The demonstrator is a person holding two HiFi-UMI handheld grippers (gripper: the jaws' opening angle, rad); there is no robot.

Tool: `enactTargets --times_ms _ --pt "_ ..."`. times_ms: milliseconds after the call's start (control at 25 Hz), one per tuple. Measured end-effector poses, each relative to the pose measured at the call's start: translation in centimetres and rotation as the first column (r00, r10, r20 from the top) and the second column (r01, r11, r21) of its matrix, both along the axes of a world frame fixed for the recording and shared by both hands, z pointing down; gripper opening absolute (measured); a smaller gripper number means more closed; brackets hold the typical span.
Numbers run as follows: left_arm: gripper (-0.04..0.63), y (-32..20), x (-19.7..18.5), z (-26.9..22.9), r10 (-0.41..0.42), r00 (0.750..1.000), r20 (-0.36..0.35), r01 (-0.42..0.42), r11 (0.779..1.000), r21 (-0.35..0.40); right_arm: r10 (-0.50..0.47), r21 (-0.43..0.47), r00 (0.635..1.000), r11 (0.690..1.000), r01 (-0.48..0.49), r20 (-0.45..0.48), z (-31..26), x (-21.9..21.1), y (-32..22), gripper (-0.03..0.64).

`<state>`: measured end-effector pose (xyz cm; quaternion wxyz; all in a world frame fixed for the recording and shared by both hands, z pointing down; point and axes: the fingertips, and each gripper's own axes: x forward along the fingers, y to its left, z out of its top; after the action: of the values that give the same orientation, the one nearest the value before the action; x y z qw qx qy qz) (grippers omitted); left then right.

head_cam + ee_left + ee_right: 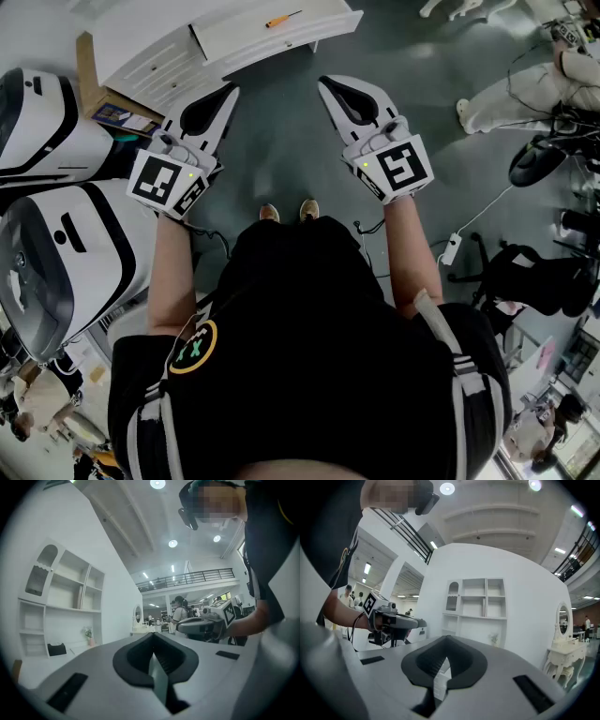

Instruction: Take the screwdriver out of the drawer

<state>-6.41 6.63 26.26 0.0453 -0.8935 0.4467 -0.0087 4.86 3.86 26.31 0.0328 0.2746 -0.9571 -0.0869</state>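
Note:
An orange-handled screwdriver point(282, 19) lies in the open white drawer point(314, 28) of a low white cabinet point(150, 47) at the top of the head view. Both grippers are held level in front of me, above the grey floor and well short of the drawer. My left gripper point(230, 92) point(153, 653) has its jaws together with nothing between them. My right gripper point(326, 84) point(443, 660) is shut and empty too. Each gripper view shows the other gripper off to its side.
Two large white rounded machines point(56, 244) stand close at my left, beside a cardboard box point(89, 84). A black office chair point(534, 277), a power strip with cable point(452, 248) and a seated person point(516, 84) are at the right. A white shelf unit point(480, 606) stands ahead.

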Motion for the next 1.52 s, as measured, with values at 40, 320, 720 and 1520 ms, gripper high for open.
enactTargets --times_ms 40,320,720,1520 --pt "0.017 0.0 -0.14 0.01 -0.001 1.0 0.0 0.001 1.0 0.0 -0.001 0.001 1.0 1.0 0.001 -0.002 0.02 -0.14 -0.01 0.02" --pt "0.017 -0.03 -0.42 0.05 -0.002 1.0 0.001 0.002 1.0 0.0 0.0 0.005 1.0 1.0 0.0 -0.01 0.18 -0.39 -0.1 0.02" --pt "0.017 0.03 -0.54 0.16 -0.002 1.0 0.002 0.002 1.0 0.0 0.014 -0.017 1.0 1.0 -0.014 0.027 0.18 -0.25 -0.52 0.021" --pt "0.017 0.0 -0.47 0.28 -0.002 1.0 -0.001 0.002 1.0 -0.002 -0.015 -0.019 0.999 1.0 0.015 0.049 -0.13 -0.38 -0.21 0.131"
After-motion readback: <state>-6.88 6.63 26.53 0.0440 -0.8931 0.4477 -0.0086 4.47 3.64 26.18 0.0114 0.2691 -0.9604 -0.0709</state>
